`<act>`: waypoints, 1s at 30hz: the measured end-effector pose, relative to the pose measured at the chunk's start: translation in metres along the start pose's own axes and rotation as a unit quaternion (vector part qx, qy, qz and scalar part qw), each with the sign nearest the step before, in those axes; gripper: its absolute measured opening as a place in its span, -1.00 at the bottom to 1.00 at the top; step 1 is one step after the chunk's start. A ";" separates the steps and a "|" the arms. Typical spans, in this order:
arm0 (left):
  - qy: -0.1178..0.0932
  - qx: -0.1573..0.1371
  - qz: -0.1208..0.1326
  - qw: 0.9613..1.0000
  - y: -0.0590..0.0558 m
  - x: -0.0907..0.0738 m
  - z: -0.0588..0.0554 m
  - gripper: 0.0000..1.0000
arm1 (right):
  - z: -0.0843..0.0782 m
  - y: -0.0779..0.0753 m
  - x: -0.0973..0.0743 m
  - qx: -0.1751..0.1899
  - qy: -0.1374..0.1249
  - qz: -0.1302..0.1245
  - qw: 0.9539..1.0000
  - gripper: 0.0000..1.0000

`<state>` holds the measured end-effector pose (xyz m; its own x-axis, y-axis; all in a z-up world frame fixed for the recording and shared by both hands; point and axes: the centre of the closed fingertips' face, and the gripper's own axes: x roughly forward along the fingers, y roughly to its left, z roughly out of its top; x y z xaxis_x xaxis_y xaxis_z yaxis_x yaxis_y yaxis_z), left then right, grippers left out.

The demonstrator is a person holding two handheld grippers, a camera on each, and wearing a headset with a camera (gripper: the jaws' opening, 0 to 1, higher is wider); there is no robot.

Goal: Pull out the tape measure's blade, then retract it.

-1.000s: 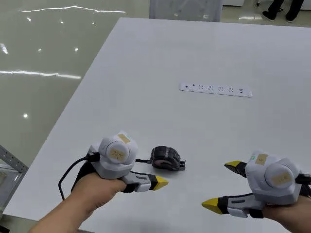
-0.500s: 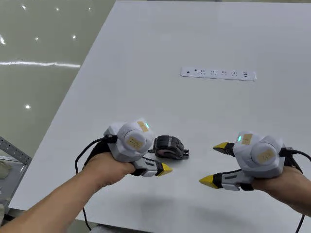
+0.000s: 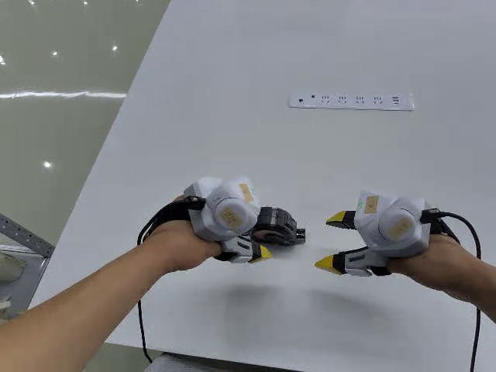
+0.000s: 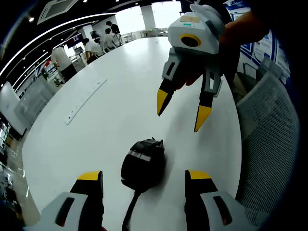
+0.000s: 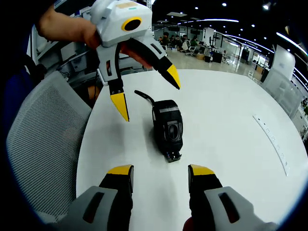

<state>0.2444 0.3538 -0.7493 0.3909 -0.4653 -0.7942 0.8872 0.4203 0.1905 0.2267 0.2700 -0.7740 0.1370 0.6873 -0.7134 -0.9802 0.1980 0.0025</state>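
A black tape measure (image 3: 277,225) lies on the white table (image 3: 232,116) with its blade retracted. My left gripper (image 3: 260,232) is open, and its yellow-tipped jaws stand on either side of the case's rear without closing on it. In the left gripper view the tape measure (image 4: 143,162) sits between my left gripper's (image 4: 144,177) jaws, its black strap trailing back. My right gripper (image 3: 332,241) is open and empty, a short way to the right, pointing at the blade end. In the right gripper view the tape measure (image 5: 167,126) lies just ahead of my right gripper (image 5: 161,171), with the left gripper (image 5: 147,91) behind it.
A white power strip (image 3: 351,101) lies farther back on the table. The table's left edge (image 3: 116,155) drops to a shiny floor, and the near edge is close under my arms. A grey mesh chair (image 5: 43,144) stands by the table. People stand far off in the room.
My left gripper has moved right, up to the tape measure, so its jaws now flank the case. The right gripper has come in leftwards, closer to the blade end.
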 end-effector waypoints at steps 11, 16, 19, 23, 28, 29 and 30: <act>0.008 0.032 -0.028 0.999 0.003 0.020 -0.001 0.22 | -0.009 -0.015 0.026 -0.016 0.004 0.022 1.000 -0.33; 0.007 0.042 -0.036 0.998 0.004 0.024 0.000 0.13 | -0.013 -0.017 0.036 -0.022 0.004 0.032 0.999 -0.42; 0.005 0.047 -0.046 0.998 0.003 0.026 0.000 0.05 | -0.016 -0.017 0.041 -0.027 0.008 0.039 0.999 -0.44; 0.008 0.057 -0.054 0.997 0.005 0.029 -0.001 -0.03 | -0.017 -0.018 0.046 -0.031 0.008 0.046 0.998 -0.48; 0.008 0.063 -0.064 0.996 0.004 0.031 0.001 -0.07 | -0.017 -0.021 0.051 -0.037 0.007 0.052 0.998 -0.52; 0.007 0.065 -0.067 0.996 0.004 0.032 0.002 -0.08 | -0.017 -0.021 0.051 -0.037 0.007 0.054 0.998 -0.52; 0.008 0.066 -0.069 0.995 0.004 0.033 0.002 -0.09 | -0.017 -0.021 0.052 -0.039 0.007 0.055 0.998 -0.53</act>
<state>0.2610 0.3388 -0.7736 0.2598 -0.4986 -0.8270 0.9571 0.2467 0.1519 0.2516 0.2896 -0.8232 0.0263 0.6918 -0.7216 -0.9975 0.0660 0.0269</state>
